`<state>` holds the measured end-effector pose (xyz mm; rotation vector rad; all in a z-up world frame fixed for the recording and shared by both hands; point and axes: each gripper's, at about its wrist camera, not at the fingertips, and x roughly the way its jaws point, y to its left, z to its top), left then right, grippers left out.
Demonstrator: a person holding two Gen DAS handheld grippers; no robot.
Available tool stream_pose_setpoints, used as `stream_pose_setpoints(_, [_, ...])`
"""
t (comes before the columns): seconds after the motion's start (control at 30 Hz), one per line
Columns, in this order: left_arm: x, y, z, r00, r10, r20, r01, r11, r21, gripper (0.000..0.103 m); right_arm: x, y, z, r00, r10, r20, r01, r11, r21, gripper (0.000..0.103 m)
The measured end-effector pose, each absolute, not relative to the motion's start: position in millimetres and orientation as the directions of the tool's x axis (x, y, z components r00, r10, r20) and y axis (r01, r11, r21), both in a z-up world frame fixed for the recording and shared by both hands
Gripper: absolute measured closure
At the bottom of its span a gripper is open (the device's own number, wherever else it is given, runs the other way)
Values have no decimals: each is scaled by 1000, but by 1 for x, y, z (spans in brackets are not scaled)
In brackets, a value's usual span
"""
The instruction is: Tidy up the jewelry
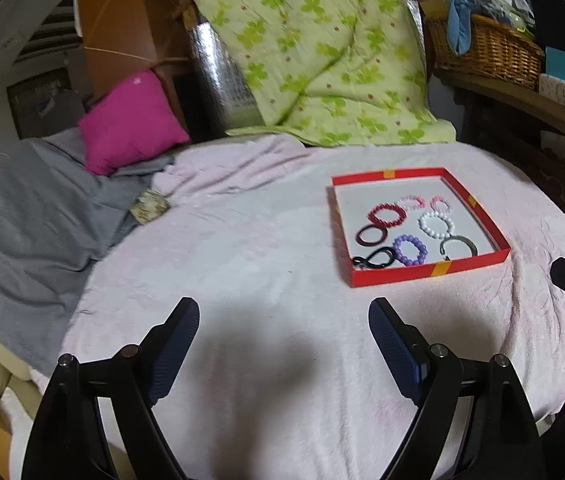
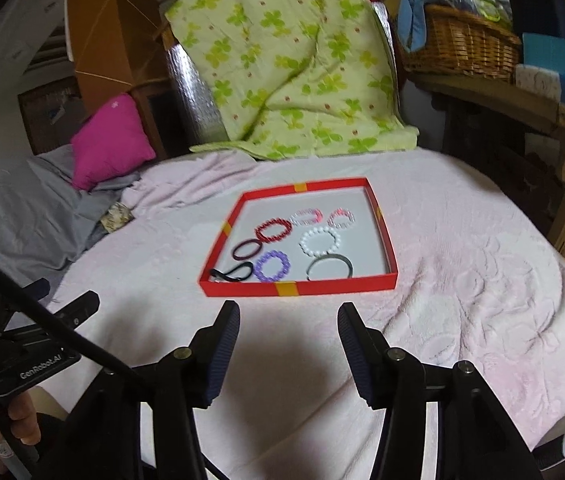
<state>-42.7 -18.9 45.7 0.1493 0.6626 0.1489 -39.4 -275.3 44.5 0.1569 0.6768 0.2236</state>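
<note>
Inside red tray [image 2: 294, 289] on the pink bedspread [image 2: 462, 280]: bracelets [image 2: 319, 241] all gathered, none visible outside it. Short of the tray: left gripper [image 1: 284, 322] spread wide and empty, right gripper [image 2: 289, 326] partly open, empty. Probably little left to sort.

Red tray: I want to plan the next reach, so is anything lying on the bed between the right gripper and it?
Nothing visible. Only bare pink blanket lies between the open, empty right gripper and the red tray; its low near wall fronts the bracelets.
</note>
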Motion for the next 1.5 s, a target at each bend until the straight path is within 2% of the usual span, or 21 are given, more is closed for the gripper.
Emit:
stream_pose_setpoints(0.23, [-86,-11,88,824,193,-533,-122,979,165,16,-72,-262,82,779,246,-577,-184,969,164,43])
stream_pose_setpoints(0.5, [-120,-21,116,864,187,-468,-97,973,210,16,-96,-255,111,798,237,-554,-197,971,132,42])
stream_pose_setpoints(0.83, [-143,-29,140,889,162,-428,-91,979,183,16,-114,-258,129,822,229,-521,-198,973,115,39])
stream_pose_setpoints(1.5, [-161,-32,158,897,148,-416,-96,985,144,16,-127,-258,135,824,247,-510,-216,969,120,39])
